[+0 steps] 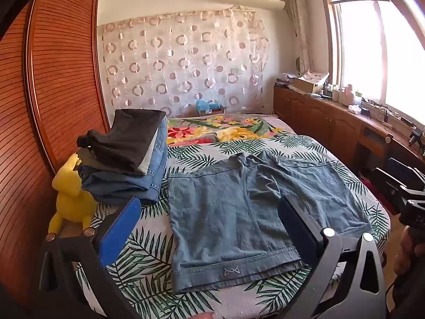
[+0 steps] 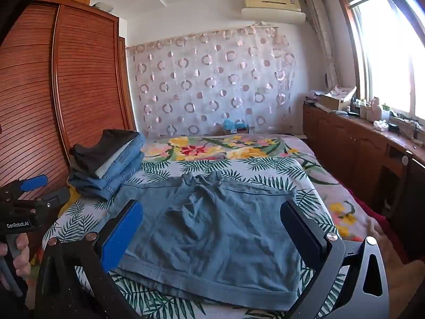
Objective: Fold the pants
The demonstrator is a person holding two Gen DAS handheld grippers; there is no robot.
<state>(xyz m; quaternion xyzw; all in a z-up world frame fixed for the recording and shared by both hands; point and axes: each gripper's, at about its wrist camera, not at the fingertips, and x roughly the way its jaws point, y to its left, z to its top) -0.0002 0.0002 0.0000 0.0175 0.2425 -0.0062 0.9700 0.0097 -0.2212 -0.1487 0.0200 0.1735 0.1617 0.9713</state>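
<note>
I see the denim shorts [image 1: 239, 212] lying flat at centre frame on the bed [image 1: 148, 260]; my left tool [image 1: 209, 228] and right tool [image 2: 212, 231] are both released, grasping nothing; a folded stack [image 1: 127, 159] sits at left.

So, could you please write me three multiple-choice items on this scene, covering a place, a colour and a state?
1. Where is the stack of folded clothes?
A. Left of the denim shorts
B. On the wooden sideboard
C. On the floor

2. What colour is the plush toy?
A. Red
B. Yellow
C. Green

3. How do the left gripper and right gripper stand?
A. Both shut on cloth
B. One open
C. Both open, holding nothing

Key: 1 A, it sits on the bed beside them; 2 B, plainly yellow; 3 C, fingers wide apart over the shorts.
</note>
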